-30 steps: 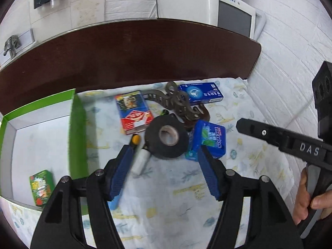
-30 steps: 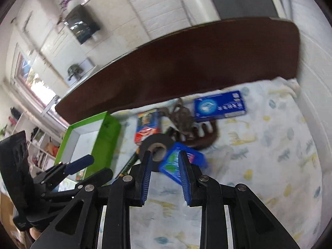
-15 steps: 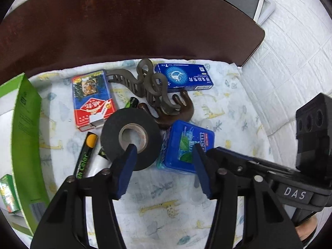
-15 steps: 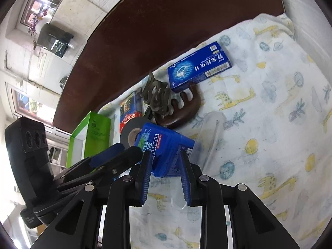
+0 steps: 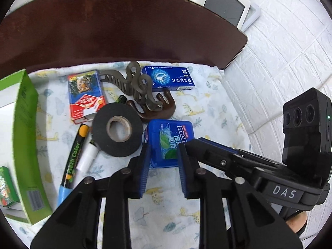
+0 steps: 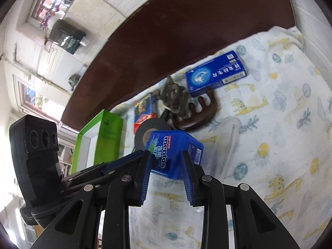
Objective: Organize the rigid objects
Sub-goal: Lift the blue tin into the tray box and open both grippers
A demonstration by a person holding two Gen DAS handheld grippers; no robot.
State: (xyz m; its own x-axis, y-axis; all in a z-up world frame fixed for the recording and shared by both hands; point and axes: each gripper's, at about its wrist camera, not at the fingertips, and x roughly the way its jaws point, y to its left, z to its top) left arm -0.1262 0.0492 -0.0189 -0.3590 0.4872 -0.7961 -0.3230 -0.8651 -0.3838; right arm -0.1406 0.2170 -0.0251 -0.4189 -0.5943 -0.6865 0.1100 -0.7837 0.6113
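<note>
Left wrist view: left gripper closing around near end of blue Mentos box, box between the pads, firm contact not confirmable; box flat on printed cloth, touching black tape roll; marker beside green box. Right wrist view: right gripper opening, same Mentos box between its pads, contact not confirmable; brown comb and blue carton beyond.

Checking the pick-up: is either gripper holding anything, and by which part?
Cannot tell. The near end of the mint box sits between the closing jaws of the left gripper and inside the right gripper, but no firm pinch shows.
</note>
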